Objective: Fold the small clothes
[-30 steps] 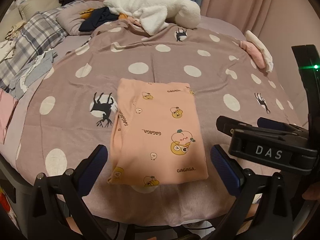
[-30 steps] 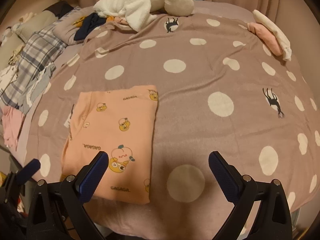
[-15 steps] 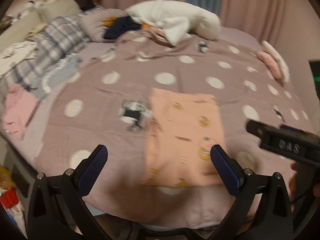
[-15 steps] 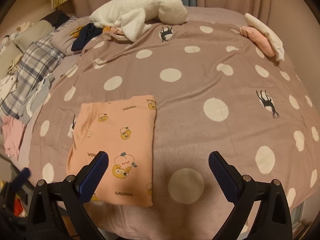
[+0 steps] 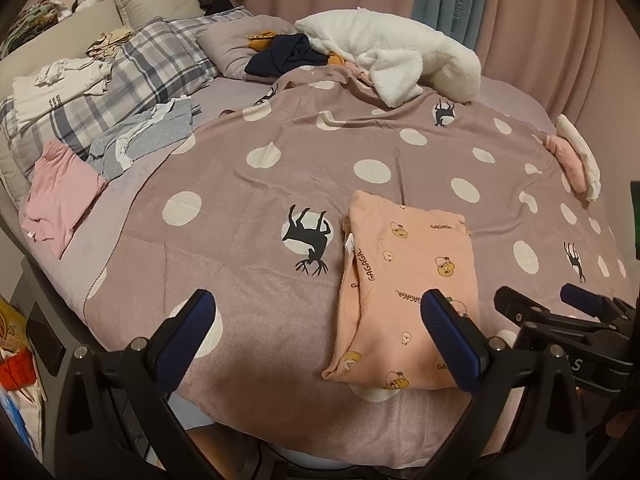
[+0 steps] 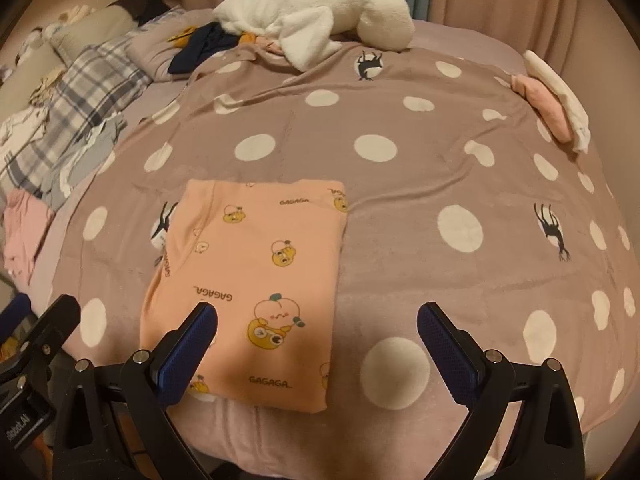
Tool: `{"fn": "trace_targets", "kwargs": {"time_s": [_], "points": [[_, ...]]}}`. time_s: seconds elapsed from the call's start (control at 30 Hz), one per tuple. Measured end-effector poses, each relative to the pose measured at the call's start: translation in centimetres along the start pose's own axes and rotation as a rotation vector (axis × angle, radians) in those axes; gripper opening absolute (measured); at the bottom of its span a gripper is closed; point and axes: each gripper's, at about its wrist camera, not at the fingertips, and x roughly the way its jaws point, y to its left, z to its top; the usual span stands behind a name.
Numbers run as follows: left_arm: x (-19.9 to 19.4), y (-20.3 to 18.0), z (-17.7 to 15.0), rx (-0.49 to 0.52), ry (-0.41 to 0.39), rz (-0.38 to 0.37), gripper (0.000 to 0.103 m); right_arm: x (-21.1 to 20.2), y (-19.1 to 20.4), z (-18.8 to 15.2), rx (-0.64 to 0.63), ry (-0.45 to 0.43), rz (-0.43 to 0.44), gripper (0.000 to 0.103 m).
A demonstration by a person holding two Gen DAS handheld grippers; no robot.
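Observation:
A peach garment with cartoon prints (image 5: 408, 292) lies folded into a rectangle on the mauve polka-dot blanket (image 5: 280, 184), near the bed's front edge. It also shows in the right wrist view (image 6: 256, 276). My left gripper (image 5: 316, 340) is open and empty, hovering above the blanket's front edge, with its right finger over the garment. My right gripper (image 6: 316, 348) is open and empty, over the garment's near right corner. The right gripper also shows in the left wrist view (image 5: 560, 312) at the right.
A pink garment (image 5: 56, 196), grey clothes (image 5: 140, 140) and plaid pillows (image 5: 132, 80) lie at the left. A white fleece (image 5: 392, 60) and dark clothes (image 5: 284, 56) sit at the back. Folded pink and white items (image 5: 576, 160) lie at the right edge.
My left gripper has swung to the left, so the garment now sits to its right. My right gripper has shifted left toward the garment. Both stay open.

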Motion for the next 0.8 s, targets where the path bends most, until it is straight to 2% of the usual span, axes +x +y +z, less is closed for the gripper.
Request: {"fn": "trace_targets", "kwargs": {"time_s": [0.63, 0.8], "points": [[0.4, -0.7, -0.3, 0.042, 0.022, 0.006, 0.103, 0.2, 1.4, -0.1, -0.029, 0.001, -0.012, 0.099], [0.7, -0.8, -0.4, 0.045, 0.031, 0.003, 0.103, 0.4, 1.5, -0.1, -0.039, 0.006, -0.04, 0.1]]}}
